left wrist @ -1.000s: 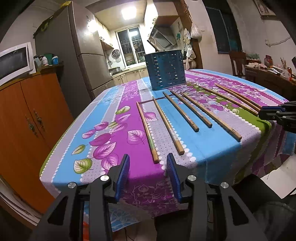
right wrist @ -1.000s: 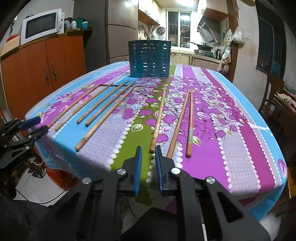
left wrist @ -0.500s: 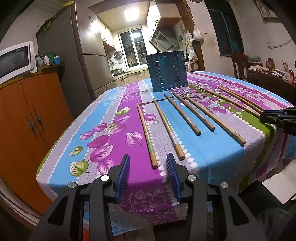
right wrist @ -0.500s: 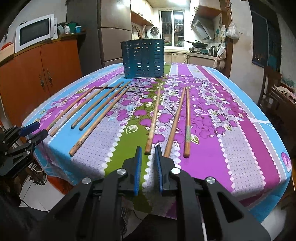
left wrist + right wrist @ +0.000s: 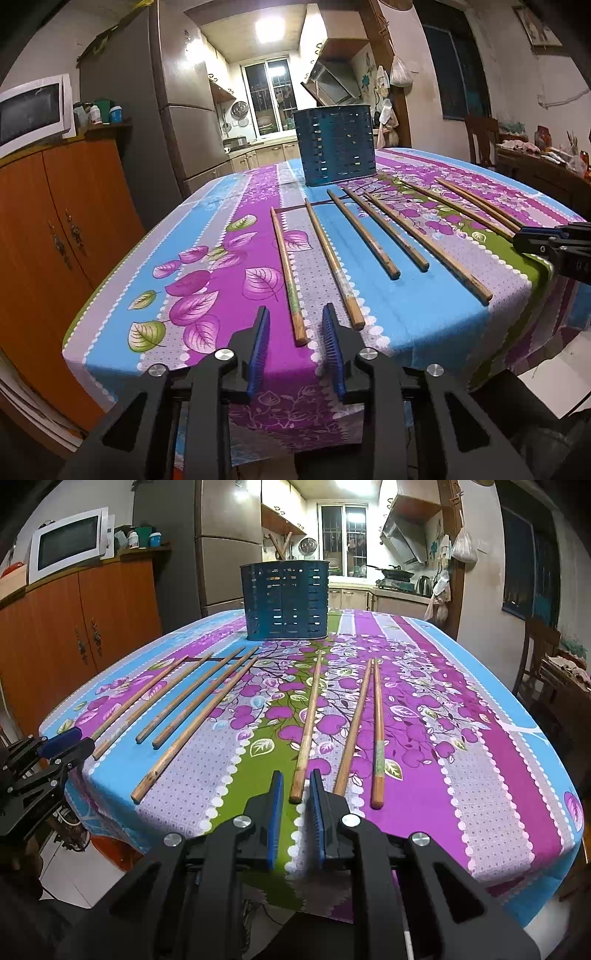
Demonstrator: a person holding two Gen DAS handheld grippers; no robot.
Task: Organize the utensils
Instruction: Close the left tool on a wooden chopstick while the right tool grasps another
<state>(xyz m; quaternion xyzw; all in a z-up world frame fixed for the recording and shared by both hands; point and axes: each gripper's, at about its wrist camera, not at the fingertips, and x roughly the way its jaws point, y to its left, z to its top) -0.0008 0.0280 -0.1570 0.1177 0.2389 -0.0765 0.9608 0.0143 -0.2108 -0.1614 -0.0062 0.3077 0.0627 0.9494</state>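
Several long wooden chopsticks lie side by side on a flowered tablecloth point(image 5: 207, 295), pointing toward a blue slotted utensil holder point(image 5: 335, 149) at the far end; the holder also shows in the right wrist view point(image 5: 285, 600). My left gripper point(image 5: 295, 314) is open and empty, its tips on either side of the near end of the leftmost chopstick point(image 5: 288, 277). My right gripper point(image 5: 296, 781) is open a little and empty, its tips flanking the near end of one chopstick point(image 5: 308, 725). Two more chopsticks point(image 5: 376, 731) lie just right of it.
An orange cabinet point(image 5: 55, 236) with a microwave point(image 5: 31, 107) stands left of the table, and a grey fridge point(image 5: 177, 110) behind it. A wooden chair point(image 5: 539, 653) and a cluttered sideboard point(image 5: 546, 162) stand to the right. The near table edge drops off under both grippers.
Both grippers have moved forward to the table's near edge, so the chopstick ends now sit between their tips. The right gripper's gap looks slightly wider.
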